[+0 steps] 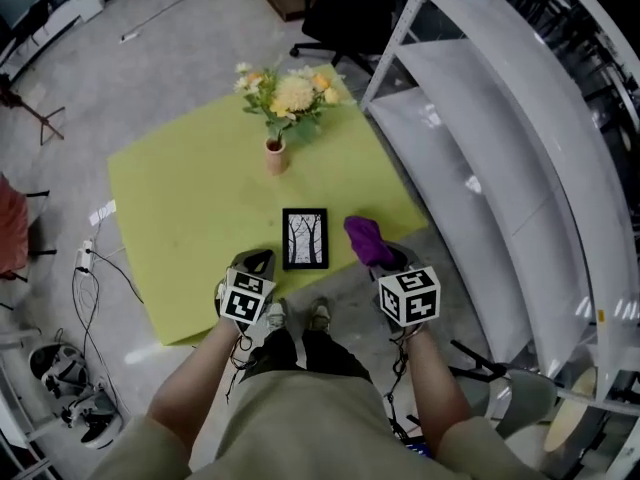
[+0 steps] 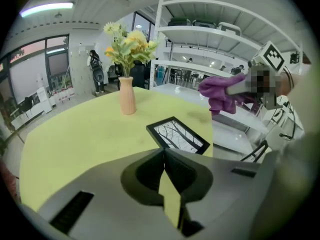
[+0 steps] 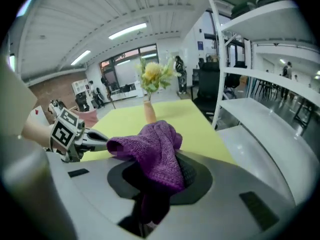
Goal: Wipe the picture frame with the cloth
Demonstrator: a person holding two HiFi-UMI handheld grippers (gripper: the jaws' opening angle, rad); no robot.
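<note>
A black picture frame [image 1: 304, 238] [image 2: 177, 135] with a tree print lies flat near the front edge of the yellow-green table [image 1: 200, 198]. My right gripper [image 1: 385, 258] [image 3: 165, 176] hovers just right of the frame, shut on a purple cloth [image 1: 367, 240] [image 3: 155, 154] [image 2: 222, 91] that bunches over its jaws. My left gripper [image 1: 252, 265] [image 2: 164, 174] sits just left of the frame, its jaws closed together with nothing between them.
A vase of yellow flowers [image 1: 277, 108] [image 2: 126, 59] [image 3: 151, 84] stands behind the frame, mid-table. White metal shelving [image 1: 500, 138] rises close on the right. A black chair [image 1: 350, 13] sits beyond the table. Cables and shoes [image 1: 75, 388] lie on the floor at left.
</note>
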